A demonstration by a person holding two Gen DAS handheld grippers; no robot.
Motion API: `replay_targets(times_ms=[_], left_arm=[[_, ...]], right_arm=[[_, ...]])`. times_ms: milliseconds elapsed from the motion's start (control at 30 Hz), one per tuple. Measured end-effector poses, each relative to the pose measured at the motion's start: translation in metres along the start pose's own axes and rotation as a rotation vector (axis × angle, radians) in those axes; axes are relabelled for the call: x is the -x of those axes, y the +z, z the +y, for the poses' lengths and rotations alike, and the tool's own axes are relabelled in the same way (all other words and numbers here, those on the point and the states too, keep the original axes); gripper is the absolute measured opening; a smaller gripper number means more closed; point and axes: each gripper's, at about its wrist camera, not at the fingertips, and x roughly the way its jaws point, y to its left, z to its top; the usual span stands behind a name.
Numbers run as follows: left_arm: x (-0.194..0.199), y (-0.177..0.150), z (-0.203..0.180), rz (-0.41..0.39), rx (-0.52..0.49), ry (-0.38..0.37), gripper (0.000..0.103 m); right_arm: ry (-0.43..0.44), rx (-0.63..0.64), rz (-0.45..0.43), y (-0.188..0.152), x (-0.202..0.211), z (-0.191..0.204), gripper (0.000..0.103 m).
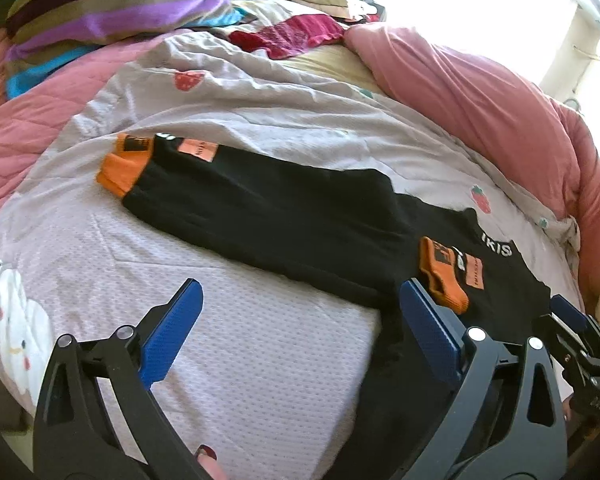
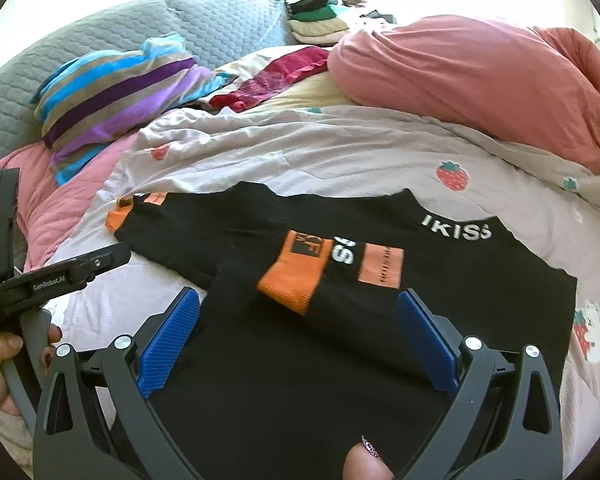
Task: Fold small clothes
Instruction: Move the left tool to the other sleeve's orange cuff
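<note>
A black long-sleeved top [image 2: 300, 344] with orange cuffs lies flat on the strawberry-print bedsheet [image 2: 340, 152]. One sleeve [image 2: 292, 276] is folded across the chest, likely the first fold; the other sleeve [image 1: 260, 200] reaches out toward ten o'clock. The left gripper [image 1: 300, 328] and right gripper [image 2: 298, 338] hover released, jaws wide and holding nothing. A pink quilt [image 2: 460, 68] is bunched at one o'clock, a striped pillow [image 2: 116, 96] at eleven, and folded clothes [image 2: 320, 20] are stacked at twelve.

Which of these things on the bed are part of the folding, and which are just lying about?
In the job:
black top with orange cuffs
left tool, open
right tool, open

Lying about:
striped pillow
pink quilt
red garment
folded pile
strawberry sheet
</note>
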Motion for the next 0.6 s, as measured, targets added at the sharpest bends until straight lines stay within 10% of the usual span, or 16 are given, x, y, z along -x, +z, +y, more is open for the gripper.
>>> replay_targets(times_ms=[600], left_arm=[[-0.005, 0.012, 0.095, -0.014, 0.213, 0.08, 0.093]], right_arm=[[0.09, 0.131, 0.018, 0.019, -0.035, 0.068, 0.098]])
